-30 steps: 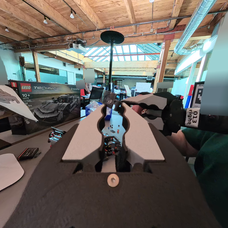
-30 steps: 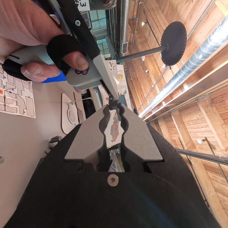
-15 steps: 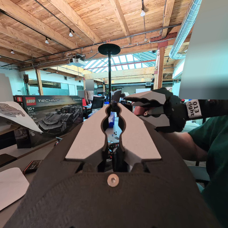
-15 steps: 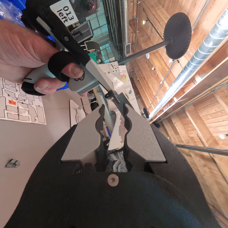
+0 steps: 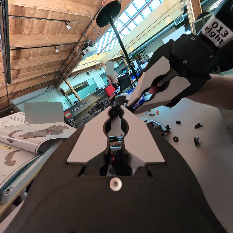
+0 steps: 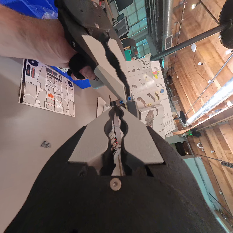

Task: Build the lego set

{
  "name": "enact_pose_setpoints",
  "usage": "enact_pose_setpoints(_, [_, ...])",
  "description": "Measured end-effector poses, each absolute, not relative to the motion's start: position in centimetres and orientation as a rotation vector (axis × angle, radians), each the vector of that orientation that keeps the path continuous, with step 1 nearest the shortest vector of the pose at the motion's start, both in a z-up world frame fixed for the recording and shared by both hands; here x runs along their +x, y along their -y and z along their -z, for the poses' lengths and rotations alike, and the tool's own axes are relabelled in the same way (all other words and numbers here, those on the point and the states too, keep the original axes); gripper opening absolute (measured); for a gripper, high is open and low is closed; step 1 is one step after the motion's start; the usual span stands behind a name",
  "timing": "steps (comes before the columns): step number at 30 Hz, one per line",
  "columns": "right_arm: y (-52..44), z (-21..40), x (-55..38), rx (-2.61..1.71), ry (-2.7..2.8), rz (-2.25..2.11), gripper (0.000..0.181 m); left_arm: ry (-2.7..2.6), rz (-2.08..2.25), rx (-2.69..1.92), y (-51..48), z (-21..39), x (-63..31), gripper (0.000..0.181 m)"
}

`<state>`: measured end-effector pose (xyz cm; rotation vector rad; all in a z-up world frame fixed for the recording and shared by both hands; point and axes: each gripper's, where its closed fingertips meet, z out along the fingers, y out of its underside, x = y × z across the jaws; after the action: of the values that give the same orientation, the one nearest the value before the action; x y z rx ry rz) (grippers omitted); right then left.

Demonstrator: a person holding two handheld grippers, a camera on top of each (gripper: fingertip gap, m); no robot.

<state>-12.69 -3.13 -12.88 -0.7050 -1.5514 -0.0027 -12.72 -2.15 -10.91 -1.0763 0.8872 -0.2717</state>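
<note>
Above the worktop, the left hand-held gripper is closed on a grey piece and the right hand-held gripper on a small black connector; both seem light, stiff, slippery, best pinched at flat sides.

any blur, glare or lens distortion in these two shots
Left wrist view: sharp on the left tool and the loose lego pieces, with strong wide-angle bending and a bright skylight. Right wrist view: the person's forearm is motion-smeared, the lit ceiling duct is blown out, and the sticker sheet stays crisp.
</note>
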Motion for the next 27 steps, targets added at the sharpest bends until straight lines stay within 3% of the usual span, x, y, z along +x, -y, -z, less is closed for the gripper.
enact_pose_setpoints(6, [3.0,12.7,-12.5,-0.672,1.535,0.040,0.001,-0.891,0.257,-1.066,2.1,10.6,-12.6,0.006])
enact_pose_setpoints(14, [2.4,11.0,-11.8,-0.605,1.454,0.090,0.002,-0.793,0.350,-1.041,2.4,9.6,-14.1,0.022])
enact_pose_setpoints(27, [2.8,11.8,-12.4,-0.548,1.493,0.152,0.002,-0.794,0.509,-1.018,2.7,9.8,-13.3,0.011])
